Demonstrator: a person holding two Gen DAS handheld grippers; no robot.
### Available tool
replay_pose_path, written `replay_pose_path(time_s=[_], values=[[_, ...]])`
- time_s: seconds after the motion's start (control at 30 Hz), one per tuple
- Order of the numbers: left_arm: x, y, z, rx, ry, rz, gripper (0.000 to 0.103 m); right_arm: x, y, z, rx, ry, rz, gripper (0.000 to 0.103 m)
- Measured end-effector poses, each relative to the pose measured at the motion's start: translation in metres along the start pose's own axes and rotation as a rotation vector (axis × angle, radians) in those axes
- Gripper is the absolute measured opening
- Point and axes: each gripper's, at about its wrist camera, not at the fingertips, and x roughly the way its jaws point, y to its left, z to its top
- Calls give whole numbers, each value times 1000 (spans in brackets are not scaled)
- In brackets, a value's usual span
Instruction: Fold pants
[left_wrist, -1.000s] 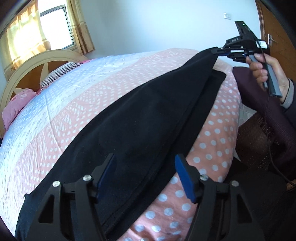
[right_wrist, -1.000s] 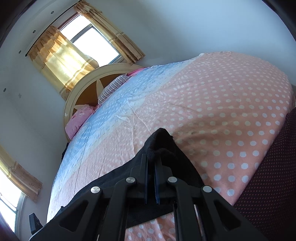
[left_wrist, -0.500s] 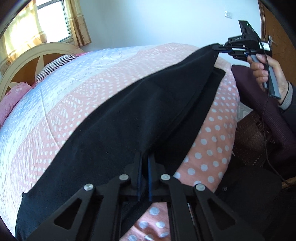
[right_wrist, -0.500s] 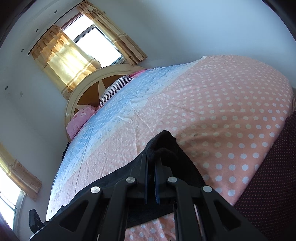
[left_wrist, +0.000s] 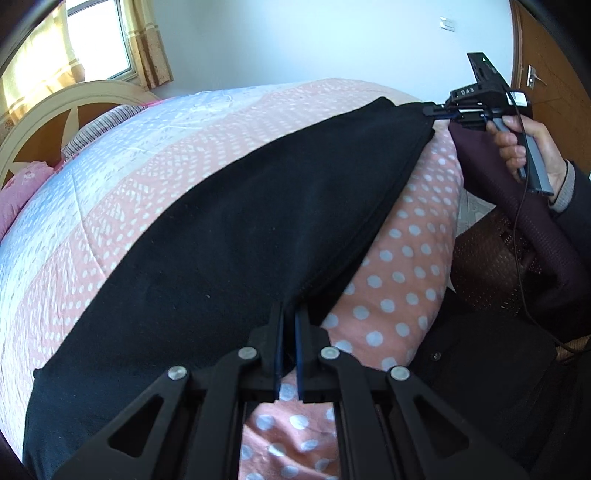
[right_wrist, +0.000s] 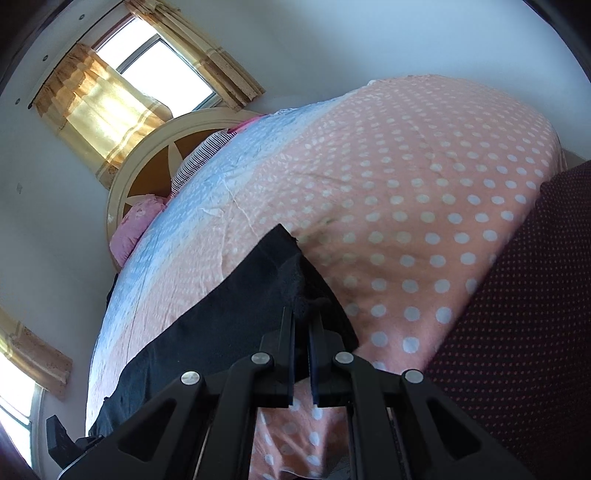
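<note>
Pants (left_wrist: 240, 236) now pinched by both hand-held grippers, left (left_wrist: 289, 314) newly, seemingly at edge.

Pants (left_wrist: 229, 236): matt black, soft fleecy cloth; bed quilt (left_wrist: 402, 254): smooth pink-and-blue dotted cotton-like cloth, lightly creased; left hand-held gripper (left_wrist: 289, 332): matt black plastic with shiny metal screws; headboard (right_wrist: 147, 166): glossy cream-painted and brown wood.

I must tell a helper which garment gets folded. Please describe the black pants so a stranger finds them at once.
Find the bed with the pink polka-dot quilt. The black pants lie lengthwise along its near edge. Unlike the dotted maroon cloth beside the bed, they are plain black.
</note>
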Motion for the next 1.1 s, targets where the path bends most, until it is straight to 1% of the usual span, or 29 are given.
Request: replay_pose_path(time_s=[0.03,0.07,0.13,0.17,0.2,0.23,0.27,0.3,0.33,0.37,0.43,0.47,0.5,0.57,0.67,0.73,0.77,0.8,0.83,0.87,0.9,0.93,1.0,1.03,1.1], values=[[1,1,-1,-3,-4,-4,7,4,0,-1,-8,13,-12,6],[0,1,-3,2,-6,-6,10,8,0,-3,-21,26,-34,6],[-3,-3,-4,25,-4,3,15,9,-3,-4,-6,28,-33,6],[-4,-4,-5,32,-5,0,18,8,-5,-3,4,21,-30,9],[-7,-5,-7,38,-7,-9,20,6,-8,-2,11,11,-44,15],[-10,-6,-9,46,-11,-10,23,3,-11,-1,18,0,-68,21],[-15,-4,-11,52,-17,-3,28,-1,-15,2,33,-20,-101,23],[-19,-4,-14,55,-24,1,31,-8,-20,5,56,-49,-123,23],[-24,-3,-17,54,-35,1,38,-15,-26,9,79,-73,-123,23],[-29,-1,-20,51,-50,5,47,-22,-30,15,103,-100,-109,23],[-39,5,-23,43,-77,28,58,-30,-31,25,110,-135,-80,23],[-43,9,-23,39,-90,44,61,-30,-26,31,97,-136,-64,23],[-46,14,-22,35,-100,67,62,-28,-22,37,83,-134,-43,23],[-49,26,-20,13,-113,126,67,-16,-10,47,48,-109,23,23],[-46,51,-17,-65,-118,184,72,15,3,59,34,-24,69,23],[-39,69,-20,-126,-93,207,72,36,7,64,45,38,76,23],[-35,76,-22,-155,-82,207,72,50,9,65,53,95,81,23],[-31,82,-25,-185,-70,202,72,60,8,66,64,119,68,23],[-26,87,-28,-210,-57,193,72,66,7,67,68,124,54,23],[-23,91,-30,-231,-46,183,72,69,10,67,47,125,55,21],[-20,93,-33,-243,-39,176,72,69,13,68,25,113,54,15],[-17,94,-35,-249,-32,174,72,66,16,69,14,96,64,2],[-14,95,-37,-247,-25,175,72,51,26,71,6,34,137,2],[-13,95,-38,-245,-24,176,72,41,30,72,-7,-4,156,2],[-8,95,-36,-251,-24,174,72,31,34,71,-27,-35,123,2]])
